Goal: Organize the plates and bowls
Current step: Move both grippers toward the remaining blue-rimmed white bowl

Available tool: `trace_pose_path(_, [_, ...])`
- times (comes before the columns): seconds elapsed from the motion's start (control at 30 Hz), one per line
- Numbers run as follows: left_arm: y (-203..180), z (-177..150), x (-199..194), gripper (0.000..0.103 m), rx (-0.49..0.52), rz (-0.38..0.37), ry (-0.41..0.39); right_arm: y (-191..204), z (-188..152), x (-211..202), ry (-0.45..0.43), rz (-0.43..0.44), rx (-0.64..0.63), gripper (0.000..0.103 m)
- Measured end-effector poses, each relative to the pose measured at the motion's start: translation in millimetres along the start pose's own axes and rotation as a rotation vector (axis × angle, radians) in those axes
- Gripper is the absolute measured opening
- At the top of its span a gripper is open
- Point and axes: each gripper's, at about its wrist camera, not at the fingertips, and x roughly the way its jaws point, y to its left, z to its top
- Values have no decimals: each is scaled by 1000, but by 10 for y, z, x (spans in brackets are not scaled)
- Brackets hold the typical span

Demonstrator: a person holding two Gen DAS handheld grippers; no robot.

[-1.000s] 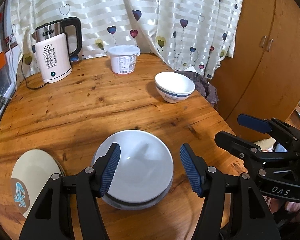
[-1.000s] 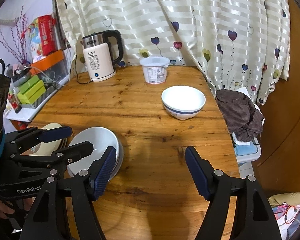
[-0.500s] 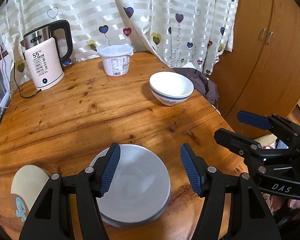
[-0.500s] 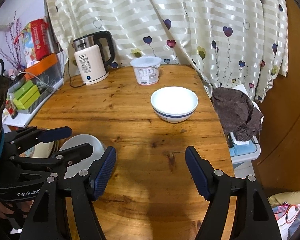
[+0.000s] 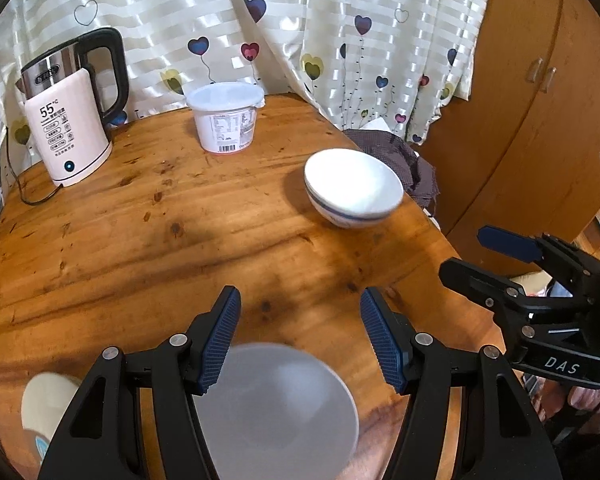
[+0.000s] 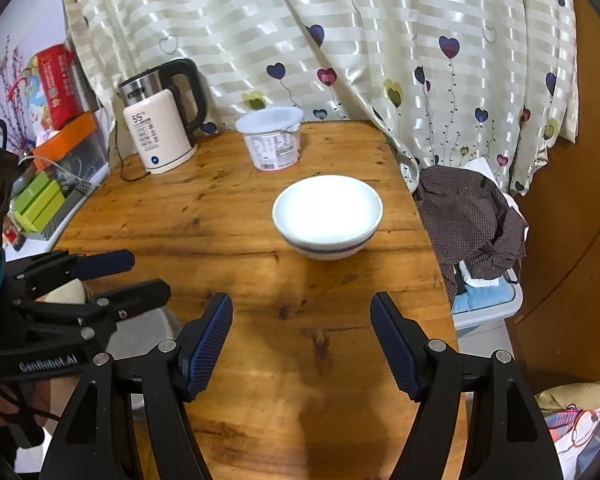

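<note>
Two tongs are spread and empty; the white blue-banded ceramic bowl [image 6: 327,216], ahead of the right tongs [image 6: 302,346], is best pinched squarely at its rim, while the left tongs [image 5: 300,338] are held wide above the grey bowl [image 5: 276,412].

bright, fisheye-warped edges, slight motion blur
</note>
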Motion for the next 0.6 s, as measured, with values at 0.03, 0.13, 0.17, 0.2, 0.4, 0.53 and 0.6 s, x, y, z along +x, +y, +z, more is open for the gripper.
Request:
trace_pose_path(0.03, [26, 50, 31, 63, -6, 1, 4, -28, 26, 25, 2, -2, 3, 72])
trace_pose_path(0.13, [81, 159, 99, 63, -16, -11, 8, -129, 112, 116, 10, 2, 18, 71])
trace_pose_path(0.17, [108, 210, 144, 63, -26, -22, 18, -169, 143, 156, 17, 3, 27, 67])
trace_pose_path(0.2, [126, 246, 181, 63, -33, -33, 25, -200, 162, 187, 23, 5, 32, 63])
trace_pose_path(0.4, [161, 436, 357, 63, -38, -69, 50, -356, 280, 354, 50, 22, 70, 53])
trace_pose_path(0.53, [175, 558, 472, 60, -50, -101, 71, -473, 334, 452, 64, 30, 105, 45])
trace_pose_path(0.6, [180, 614, 538, 60, -54, -110, 85, -537, 362, 510, 74, 42, 128, 42])
